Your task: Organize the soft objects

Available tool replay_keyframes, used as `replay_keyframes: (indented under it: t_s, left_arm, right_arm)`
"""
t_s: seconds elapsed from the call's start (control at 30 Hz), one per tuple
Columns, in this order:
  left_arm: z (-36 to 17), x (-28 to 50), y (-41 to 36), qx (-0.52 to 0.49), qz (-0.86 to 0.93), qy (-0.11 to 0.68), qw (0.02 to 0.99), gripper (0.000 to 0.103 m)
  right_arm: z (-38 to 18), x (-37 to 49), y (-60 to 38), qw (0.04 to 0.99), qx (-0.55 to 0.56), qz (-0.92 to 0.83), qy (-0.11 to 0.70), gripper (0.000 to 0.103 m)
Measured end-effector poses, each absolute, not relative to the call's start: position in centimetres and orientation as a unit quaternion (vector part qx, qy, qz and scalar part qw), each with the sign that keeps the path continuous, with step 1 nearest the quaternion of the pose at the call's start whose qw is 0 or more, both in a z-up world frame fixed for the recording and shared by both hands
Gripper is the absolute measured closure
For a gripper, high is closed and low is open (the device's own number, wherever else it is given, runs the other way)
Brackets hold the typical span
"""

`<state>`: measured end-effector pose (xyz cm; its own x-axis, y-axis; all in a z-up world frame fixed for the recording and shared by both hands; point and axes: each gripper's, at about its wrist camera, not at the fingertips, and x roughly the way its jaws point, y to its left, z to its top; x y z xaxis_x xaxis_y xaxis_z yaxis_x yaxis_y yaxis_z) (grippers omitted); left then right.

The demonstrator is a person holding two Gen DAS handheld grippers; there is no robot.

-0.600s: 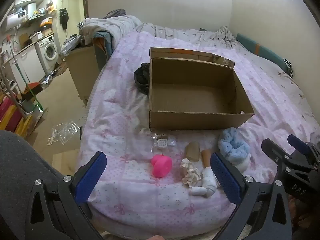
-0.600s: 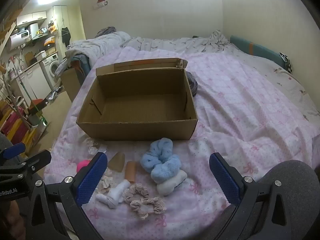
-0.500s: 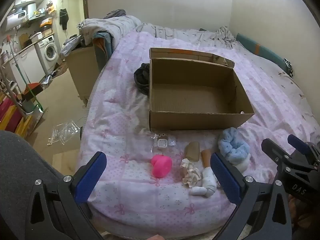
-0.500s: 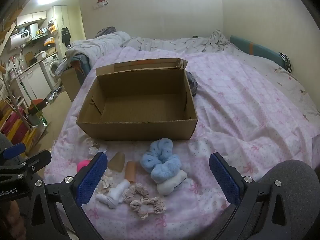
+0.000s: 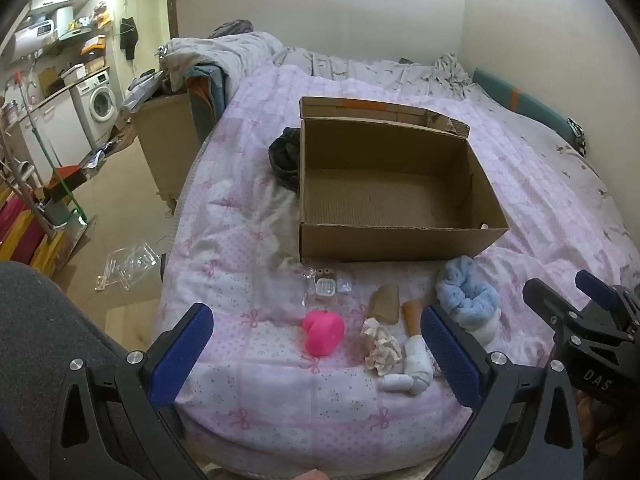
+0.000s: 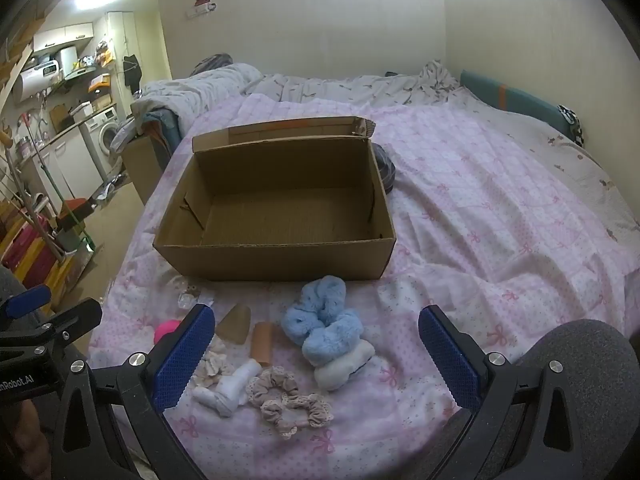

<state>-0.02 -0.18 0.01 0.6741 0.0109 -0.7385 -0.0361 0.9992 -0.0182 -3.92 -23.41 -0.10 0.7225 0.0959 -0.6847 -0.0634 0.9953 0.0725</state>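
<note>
An open, empty cardboard box sits on the pink bedspread. In front of it lie fluffy blue scrunchies, a white fluffy one, beige lace scrunchies, a rolled white sock, a cream scrunchie, a pink soft ball, a tan pad and a brown roll. My left gripper is open above the pink ball. My right gripper is open above the scrunchies. Both are empty.
A small clear packet lies by the box front. A dark garment lies left of the box. Rumpled grey bedding is at the far end. The bed's left edge drops to the floor with plastic bags.
</note>
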Motion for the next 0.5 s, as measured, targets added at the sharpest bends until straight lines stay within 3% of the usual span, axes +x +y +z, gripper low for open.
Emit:
replay_keyframes:
  t_s: [0.5]
  left_arm:
    - [0.21,-0.27,-0.47,-0.013,0.012,0.399,0.917,0.0]
  right_arm:
    - [-0.13,-3.93,-23.35,0.928,0.021,0.043,0.37,0.0]
